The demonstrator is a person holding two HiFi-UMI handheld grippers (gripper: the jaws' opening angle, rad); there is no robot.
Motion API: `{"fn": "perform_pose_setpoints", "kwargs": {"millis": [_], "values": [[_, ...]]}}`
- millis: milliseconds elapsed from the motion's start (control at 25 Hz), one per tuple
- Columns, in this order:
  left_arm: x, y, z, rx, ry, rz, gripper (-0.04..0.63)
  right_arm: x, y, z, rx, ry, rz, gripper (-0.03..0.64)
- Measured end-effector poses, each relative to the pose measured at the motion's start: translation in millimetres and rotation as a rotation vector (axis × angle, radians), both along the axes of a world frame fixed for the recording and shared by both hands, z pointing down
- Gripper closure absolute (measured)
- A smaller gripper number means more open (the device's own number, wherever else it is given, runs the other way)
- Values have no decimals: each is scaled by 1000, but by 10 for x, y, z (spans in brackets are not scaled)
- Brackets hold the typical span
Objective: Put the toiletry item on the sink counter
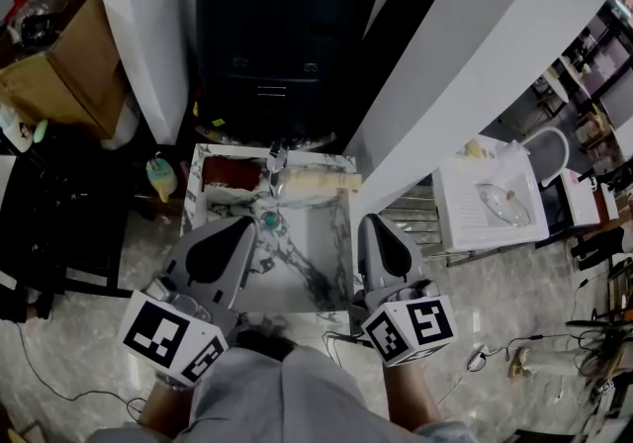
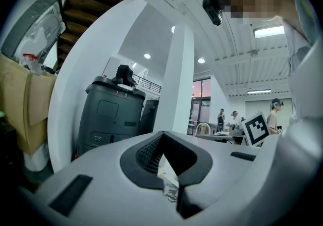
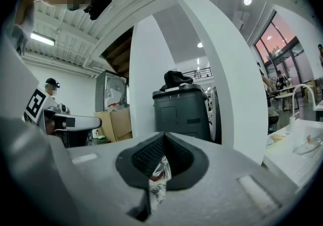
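Note:
A marble-patterned sink counter (image 1: 331,278) stands below me, with a chrome faucet (image 1: 277,162) at the back of its basin. A red item (image 1: 229,174) and a cream box (image 1: 318,179) lie on its back ledge, and a small teal thing (image 1: 269,221) sits in the basin. My left gripper (image 1: 229,241) (image 2: 162,135) hovers level over the counter's left side, shut and empty. My right gripper (image 1: 380,239) (image 3: 164,136) hovers over the right edge, shut too, with nothing held. Marble shows through the slot behind each pair of jaws.
A dark grey bin (image 1: 282,26) stands behind the counter between two white pillars (image 1: 148,26). A small white sink (image 1: 492,202) is at the right. A cardboard box (image 1: 69,65) and a green-capped bottle (image 1: 161,177) are at the left. Cables lie on the floor.

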State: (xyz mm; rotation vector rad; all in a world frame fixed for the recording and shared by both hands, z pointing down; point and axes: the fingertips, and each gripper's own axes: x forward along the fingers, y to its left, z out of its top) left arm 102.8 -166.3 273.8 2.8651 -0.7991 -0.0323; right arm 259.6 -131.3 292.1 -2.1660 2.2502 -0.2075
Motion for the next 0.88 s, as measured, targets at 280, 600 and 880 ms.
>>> {"fn": "perform_pose_setpoints", "kwargs": {"millis": [280, 600, 880], "values": [[-21, 14, 4, -2, 0, -3, 591, -37, 6, 25, -8, -9, -8, 618], [-39, 28, -1, -4, 2, -6, 591, -62, 6, 66, -19, -12, -9, 618], [-50, 61, 25, -5, 2, -6, 591, -89, 29, 102, -24, -13, -14, 618]]}}
